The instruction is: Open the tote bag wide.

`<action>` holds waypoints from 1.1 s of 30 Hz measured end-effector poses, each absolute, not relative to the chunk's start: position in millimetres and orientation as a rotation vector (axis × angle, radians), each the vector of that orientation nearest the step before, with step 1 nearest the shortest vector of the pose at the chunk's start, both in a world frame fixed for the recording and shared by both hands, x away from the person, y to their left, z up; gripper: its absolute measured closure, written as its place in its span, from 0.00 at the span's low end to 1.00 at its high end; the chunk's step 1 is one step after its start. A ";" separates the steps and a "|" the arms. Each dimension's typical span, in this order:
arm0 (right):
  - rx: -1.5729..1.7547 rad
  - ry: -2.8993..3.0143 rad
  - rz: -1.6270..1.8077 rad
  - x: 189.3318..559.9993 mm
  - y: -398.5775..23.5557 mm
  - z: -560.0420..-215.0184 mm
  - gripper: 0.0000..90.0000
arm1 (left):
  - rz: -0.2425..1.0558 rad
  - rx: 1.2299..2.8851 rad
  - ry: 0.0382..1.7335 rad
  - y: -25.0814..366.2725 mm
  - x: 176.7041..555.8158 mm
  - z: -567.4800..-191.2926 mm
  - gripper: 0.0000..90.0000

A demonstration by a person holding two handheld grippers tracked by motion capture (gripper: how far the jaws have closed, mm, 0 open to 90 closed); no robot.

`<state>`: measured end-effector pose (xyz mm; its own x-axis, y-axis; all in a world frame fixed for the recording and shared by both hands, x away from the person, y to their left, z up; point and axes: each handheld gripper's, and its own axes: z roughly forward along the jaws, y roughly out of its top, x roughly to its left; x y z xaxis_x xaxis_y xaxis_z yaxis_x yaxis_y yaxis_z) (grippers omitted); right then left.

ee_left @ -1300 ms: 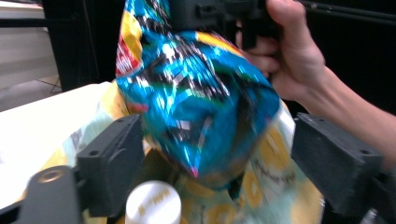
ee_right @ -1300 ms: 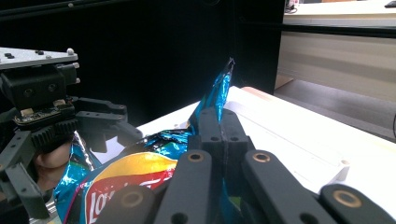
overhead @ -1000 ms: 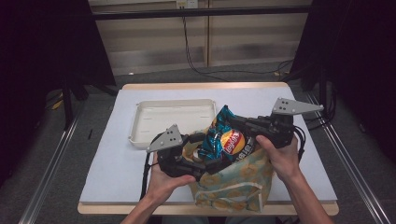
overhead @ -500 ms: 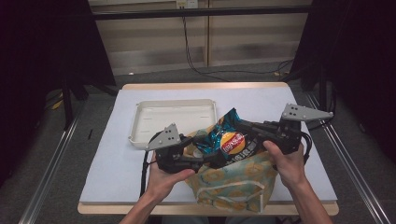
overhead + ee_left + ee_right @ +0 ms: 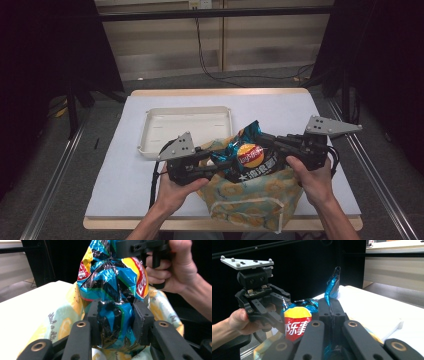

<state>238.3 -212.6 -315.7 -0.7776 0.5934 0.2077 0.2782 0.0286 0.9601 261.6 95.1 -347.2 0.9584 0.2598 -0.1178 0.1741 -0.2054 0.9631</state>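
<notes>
A blue crisp packet (image 5: pixel 247 157) with a red and yellow logo hangs over the mouth of a yellow-patterned cloth bag (image 5: pixel 250 200) at the table's front. My left gripper (image 5: pixel 220 165) comes in from the left; its jaws have just been closing. In the left gripper view its pads (image 5: pixel 141 317) press both sides of the packet's (image 5: pixel 112 285) lower end. My right gripper (image 5: pixel 267 145) holds the packet from the right, shut on a crimped edge of it (image 5: pixel 332 290). The right gripper view has the left gripper (image 5: pixel 278 318) beside the packet's logo (image 5: pixel 297 323).
An empty cream tray (image 5: pixel 150 132) lies behind the cloth bag, left of centre. A white mat (image 5: pixel 120 175) covers the table. Dark frames and rails flank both table sides. The cloth bag (image 5: pixel 62 322) slumps open under the packet.
The left gripper's jaws have closed onto the packet's left end. The packet has tipped flatter and shifted slightly right along with the right gripper.
</notes>
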 end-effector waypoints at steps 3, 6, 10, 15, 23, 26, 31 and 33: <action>0.919 2.048 1.831 239.4 -218.7 -316.6 0.94 | 0.071 1.794 0.312 95.3 262.9 -345.6 0.81; 0.926 2.049 1.836 238.8 -224.9 -316.0 0.84 | 0.069 1.801 0.303 95.2 263.8 -344.0 0.86; 0.924 2.054 1.837 237.2 -229.5 -316.7 0.68 | 0.046 1.810 0.300 94.0 264.1 -344.0 0.89; 0.916 2.059 1.858 231.4 -234.4 -317.4 0.52 | 0.034 1.804 0.278 93.0 263.7 -338.0 0.89; 0.937 2.047 1.818 220.2 -253.2 -320.9 0.43 | 0.031 1.787 0.255 96.8 267.3 -326.1 0.89; 0.960 2.036 1.813 218.6 -260.1 -325.3 0.41 | 0.037 1.793 0.263 98.0 269.5 -324.0 0.89; 0.990 2.033 1.803 219.7 -267.4 -334.0 0.39 | 0.047 1.791 0.262 99.1 272.7 -316.4 0.89; 0.993 2.033 1.790 218.8 -268.3 -336.6 0.38 | 0.053 1.791 0.259 101.1 273.2 -313.2 0.89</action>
<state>218.8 -268.3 -336.6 -0.7344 0.6343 0.2415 0.3199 0.0096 0.9474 273.2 101.1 -313.2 0.9737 0.2034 -0.1027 0.1462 -0.2120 0.9663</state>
